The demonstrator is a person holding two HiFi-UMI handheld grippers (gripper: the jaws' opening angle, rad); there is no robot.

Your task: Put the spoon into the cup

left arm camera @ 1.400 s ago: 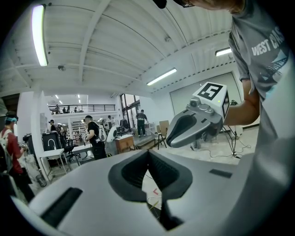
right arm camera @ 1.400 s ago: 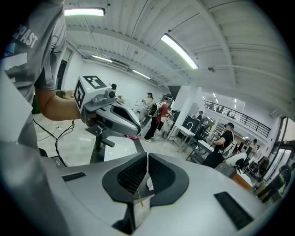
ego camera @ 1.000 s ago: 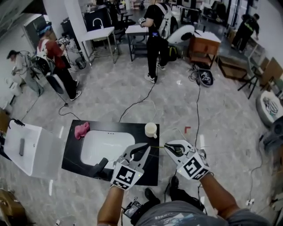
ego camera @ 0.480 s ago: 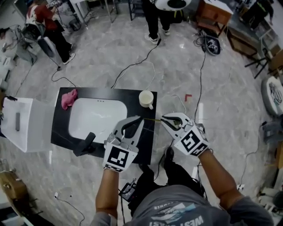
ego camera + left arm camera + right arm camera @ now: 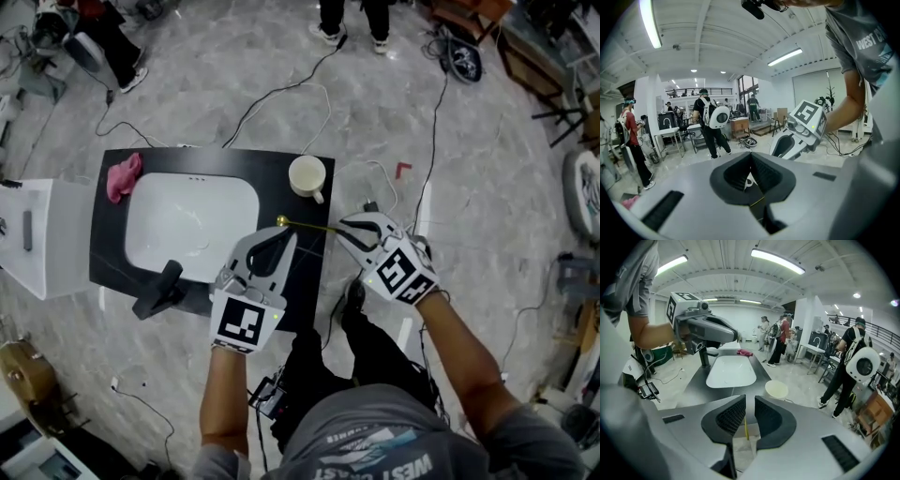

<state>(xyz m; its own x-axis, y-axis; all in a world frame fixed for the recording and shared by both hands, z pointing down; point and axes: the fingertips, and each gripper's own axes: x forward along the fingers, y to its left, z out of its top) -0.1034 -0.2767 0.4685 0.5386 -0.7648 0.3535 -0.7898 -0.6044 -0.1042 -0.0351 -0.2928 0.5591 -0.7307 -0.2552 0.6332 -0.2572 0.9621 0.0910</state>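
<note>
Right gripper (image 5: 347,226) is clamped on the thin gold spoon (image 5: 309,225), held level at mid-frame. The spoon's bowl points left, just beside the tip of the left gripper (image 5: 286,235), whose jaws are pressed together. Above them, the cream cup (image 5: 307,175) stands upright at the black counter's (image 5: 281,164) upper right corner, apart from the spoon.
</note>
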